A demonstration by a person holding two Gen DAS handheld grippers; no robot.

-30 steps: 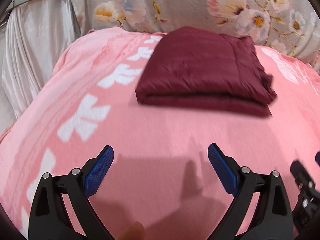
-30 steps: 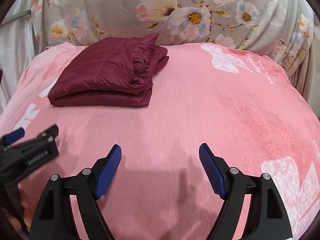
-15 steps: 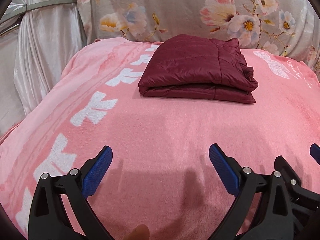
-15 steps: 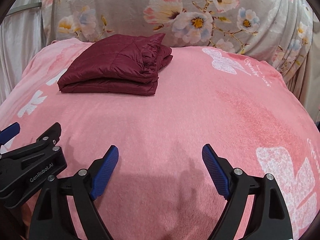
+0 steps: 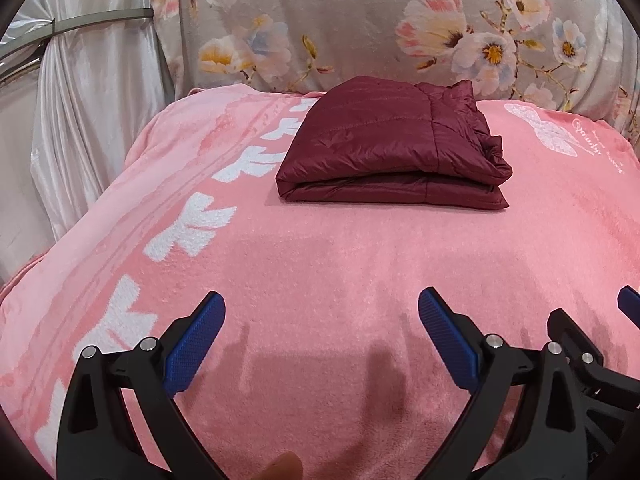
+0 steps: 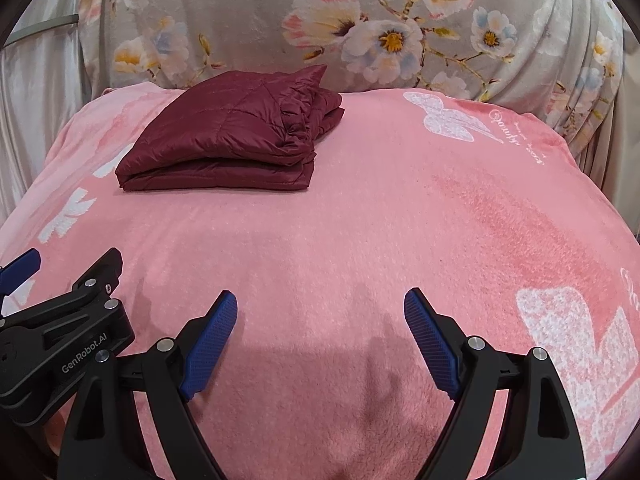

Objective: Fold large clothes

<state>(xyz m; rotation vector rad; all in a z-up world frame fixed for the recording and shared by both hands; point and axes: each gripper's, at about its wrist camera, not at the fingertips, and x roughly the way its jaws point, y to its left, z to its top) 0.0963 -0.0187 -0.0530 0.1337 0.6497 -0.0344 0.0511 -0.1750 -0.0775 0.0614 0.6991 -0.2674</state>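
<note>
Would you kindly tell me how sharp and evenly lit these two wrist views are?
Left wrist view: sharp, the folded jacket crisp, fisheye bending the blanket, dark corners. Right wrist view: equally sharp, soft gripper shadows on the blanket, no glare.

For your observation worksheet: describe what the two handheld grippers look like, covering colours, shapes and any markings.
Both the left gripper and right gripper have black angular frames with silver rivets and two fingers faced with textured blue pads. The right wrist view shows white "GenRobot.AI" lettering on the left one's body.
</note>
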